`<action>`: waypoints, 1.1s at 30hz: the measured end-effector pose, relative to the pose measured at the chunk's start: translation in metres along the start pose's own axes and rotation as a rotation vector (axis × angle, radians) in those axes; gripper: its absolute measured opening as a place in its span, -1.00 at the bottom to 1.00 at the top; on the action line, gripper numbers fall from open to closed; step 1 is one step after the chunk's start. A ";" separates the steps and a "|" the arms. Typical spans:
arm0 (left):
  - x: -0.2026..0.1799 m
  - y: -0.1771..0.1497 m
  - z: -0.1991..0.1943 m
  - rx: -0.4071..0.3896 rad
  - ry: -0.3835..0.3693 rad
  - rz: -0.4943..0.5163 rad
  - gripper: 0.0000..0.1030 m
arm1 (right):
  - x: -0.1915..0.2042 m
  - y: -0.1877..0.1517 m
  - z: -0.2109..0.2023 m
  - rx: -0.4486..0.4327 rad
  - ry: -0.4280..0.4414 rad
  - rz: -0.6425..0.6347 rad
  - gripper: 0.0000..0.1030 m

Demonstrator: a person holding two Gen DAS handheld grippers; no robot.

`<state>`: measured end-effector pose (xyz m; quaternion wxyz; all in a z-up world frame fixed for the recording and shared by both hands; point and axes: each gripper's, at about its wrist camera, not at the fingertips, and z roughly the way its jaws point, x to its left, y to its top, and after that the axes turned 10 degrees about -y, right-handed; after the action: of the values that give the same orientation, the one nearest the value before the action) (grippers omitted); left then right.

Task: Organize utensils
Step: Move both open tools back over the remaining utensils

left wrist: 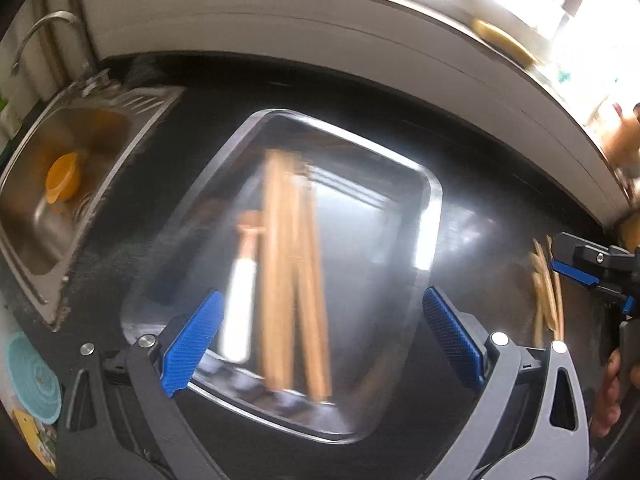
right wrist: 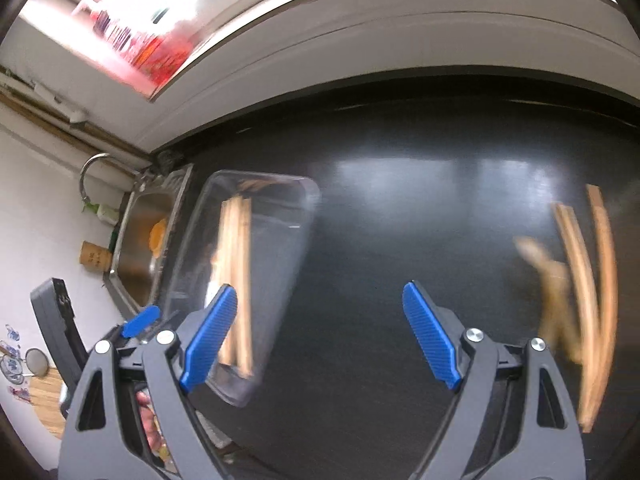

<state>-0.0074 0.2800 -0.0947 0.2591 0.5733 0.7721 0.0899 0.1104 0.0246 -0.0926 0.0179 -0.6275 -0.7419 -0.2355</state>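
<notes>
A clear plastic tray [left wrist: 434,200] lies on the black counter, holding several wooden chopsticks [left wrist: 294,276] and a white-handled utensil [left wrist: 240,300]. My left gripper [left wrist: 320,344] hangs open above the tray's near end, nothing between its blue pads [left wrist: 192,344]. In the right wrist view the same tray [right wrist: 308,204] with its chopsticks [right wrist: 236,280] is at left. My right gripper [right wrist: 320,332] stands open over bare counter, empty. More wooden chopsticks [right wrist: 592,292] and a blurred wooden utensil [right wrist: 552,280] lie loose on the counter to its right. These loose chopsticks [left wrist: 546,296] show beside the right gripper [left wrist: 580,264] in the left wrist view.
A steel sink [left wrist: 44,184] with an orange cup [left wrist: 62,178] and a tap [left wrist: 40,32] sits left of the tray. A teal round mat [left wrist: 34,376] lies at the lower left. A white wall ledge [right wrist: 400,60] borders the counter's far edge. Both views are motion-blurred.
</notes>
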 end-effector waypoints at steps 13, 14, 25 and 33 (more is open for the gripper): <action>-0.192 -0.074 0.076 0.132 -0.093 0.287 0.88 | -0.225 -0.084 -0.066 -0.037 -0.294 0.032 0.62; -0.207 -0.082 0.085 0.141 -0.087 0.319 0.88 | -0.239 -0.094 -0.065 -0.025 -0.319 0.029 0.62; -0.258 -0.109 0.154 0.215 -0.021 0.391 0.88 | -0.299 -0.141 -0.058 0.063 -0.351 0.009 0.62; -0.267 -0.079 0.187 0.161 0.012 0.386 0.88 | -0.285 -0.137 -0.040 0.031 -0.387 -0.045 0.62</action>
<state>0.0760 -0.0238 -0.2087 0.1859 0.7288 0.6542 0.0790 0.0314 -0.2672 -0.1934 -0.1205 -0.6439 -0.7490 -0.0993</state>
